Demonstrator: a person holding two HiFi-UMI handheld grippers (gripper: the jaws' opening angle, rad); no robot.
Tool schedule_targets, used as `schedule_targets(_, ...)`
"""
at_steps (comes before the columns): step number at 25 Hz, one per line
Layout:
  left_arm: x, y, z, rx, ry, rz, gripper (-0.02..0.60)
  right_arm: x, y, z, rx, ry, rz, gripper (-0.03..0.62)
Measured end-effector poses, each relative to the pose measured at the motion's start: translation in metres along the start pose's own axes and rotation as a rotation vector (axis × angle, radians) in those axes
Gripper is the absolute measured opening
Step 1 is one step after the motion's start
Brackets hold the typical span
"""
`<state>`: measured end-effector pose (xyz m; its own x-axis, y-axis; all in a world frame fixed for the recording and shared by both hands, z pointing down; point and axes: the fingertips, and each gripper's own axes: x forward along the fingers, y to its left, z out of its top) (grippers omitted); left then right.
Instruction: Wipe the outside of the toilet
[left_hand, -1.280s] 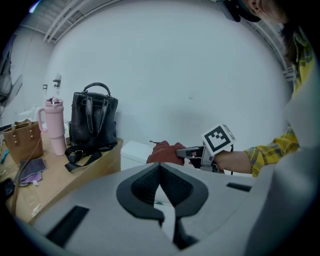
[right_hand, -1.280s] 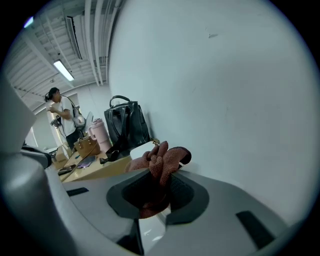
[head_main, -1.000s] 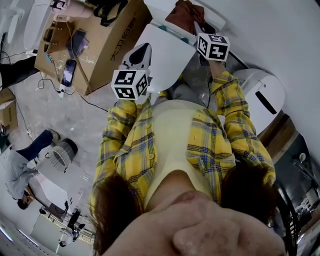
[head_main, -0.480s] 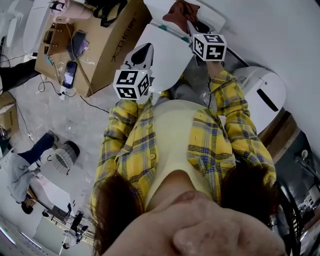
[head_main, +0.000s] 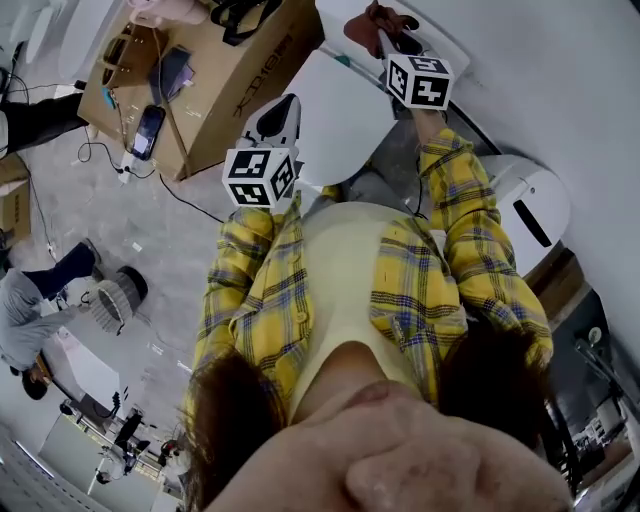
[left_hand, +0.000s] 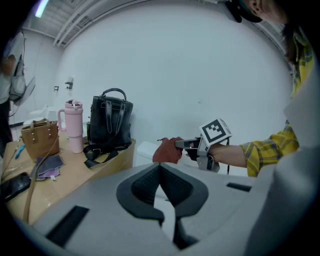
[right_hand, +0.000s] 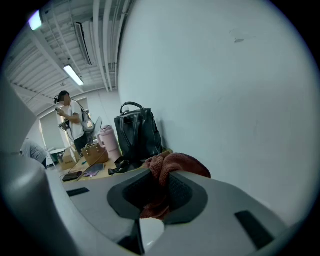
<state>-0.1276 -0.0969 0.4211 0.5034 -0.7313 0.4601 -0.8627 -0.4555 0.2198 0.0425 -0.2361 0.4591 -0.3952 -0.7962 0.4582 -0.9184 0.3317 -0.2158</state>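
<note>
Head view: right gripper (head_main: 388, 42) jaws clamp a rust cloth (head_main: 366, 22) at the toilet (head_main: 340, 115) tank's top edge, near the wall (head_main: 560, 80). Left gripper (head_main: 282, 108), jaws closed and empty, hovers at the lid's left edge, with a cardboard box (head_main: 235, 65) close alongside.

On the brown surface (left_hand: 75, 175), at its wall-side edge: black handbag (left_hand: 111, 120) upright, strap trailing forward; pink tumbler (left_hand: 74, 125) just beside; tan handbag (left_hand: 39, 137) further along. Dark phone (left_hand: 14, 184) flat near the opposite edge, close to a grey-purple pouch (left_hand: 50, 165). Beyond, on the floor (head_main: 150, 250), a person (head_main: 25, 330) in a grey top.
</note>
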Motion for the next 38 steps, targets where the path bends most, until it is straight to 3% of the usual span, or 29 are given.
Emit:
schedule_targets(6,-0.007,0.006,-0.001,-0.012,-0.007,0.039,0.008,0.013,-0.004,0.044,-0.015,-0.102,-0.001,0.076)
schedule_targets(11,-0.005,0.006,-0.001,-0.016,-0.007,0.045,0.008,-0.011,-0.025,0.072,0.003,-0.225,-0.049,0.077)
schedule_targets(22,0.018,-0.020,-0.001,0.016,0.014,-0.048,0.008,-0.059,-0.091,-0.023,0.112,-0.062,-0.220,0.075)
schedule_targets(38,0.037,-0.053,0.000,0.051,0.035,-0.159,0.008,-0.115,-0.126,-0.066,0.139,0.011,-0.359,0.077)
